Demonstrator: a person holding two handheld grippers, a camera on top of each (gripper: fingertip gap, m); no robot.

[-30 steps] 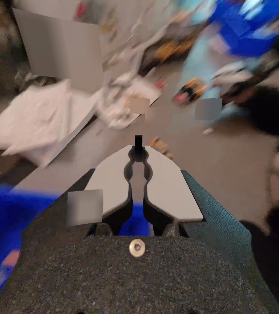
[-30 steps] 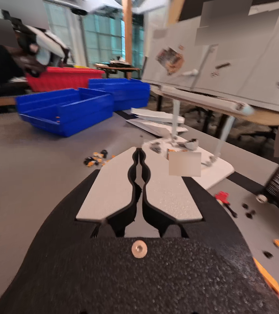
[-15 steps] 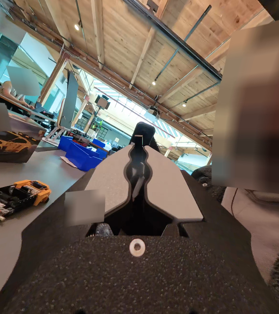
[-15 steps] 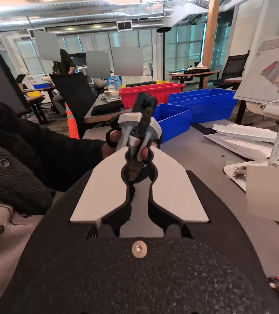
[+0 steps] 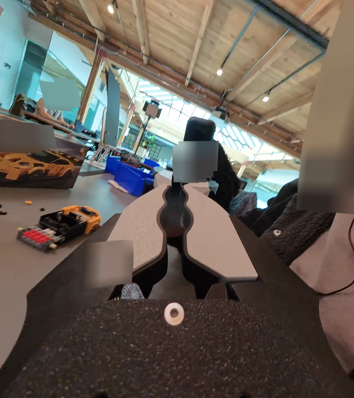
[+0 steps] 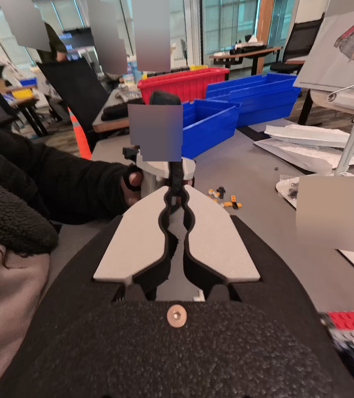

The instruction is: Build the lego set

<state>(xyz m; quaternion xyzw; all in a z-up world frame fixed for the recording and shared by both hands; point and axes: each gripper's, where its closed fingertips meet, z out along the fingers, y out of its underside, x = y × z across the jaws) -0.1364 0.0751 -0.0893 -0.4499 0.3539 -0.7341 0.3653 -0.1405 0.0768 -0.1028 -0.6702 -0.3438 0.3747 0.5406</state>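
My left gripper (image 5: pixel 176 188) is shut on a thin black lego bar (image 5: pixel 176 184) and holds it up in the air, above the table edge. My right gripper (image 6: pixel 175 190) faces it, and its tips are closed on the near end of the same studded bar (image 6: pixel 175 176). In the right wrist view a hand (image 6: pixel 133 181) holds the left gripper just behind the bar. The part-built car (image 5: pixel 59 228), black with orange and red parts, lies on the grey table to the left. It also shows blurred in the right wrist view (image 6: pixel 350 331).
The set's box with an orange car picture (image 5: pixel 27 168) stands at far left. Loose small pieces (image 6: pixel 225 198) lie mid-table. Blue bins (image 6: pixel 215 125), a red bin (image 6: pixel 182 86), white paper bags (image 6: pixel 311 146) and an instruction stand (image 6: pixel 348 53) are beyond. A person's dark sleeve (image 6: pixel 53 172) is at left. Less than 4 cm separates the two grippers' tips. From the right gripper's tips to the part-built car (image 5: pixel 59 228) is close to 20 cm.
Both grippers swung up from the table to face each other. The right gripper, slightly open half a second ago, has closed on the free end of the black bar in the left gripper.
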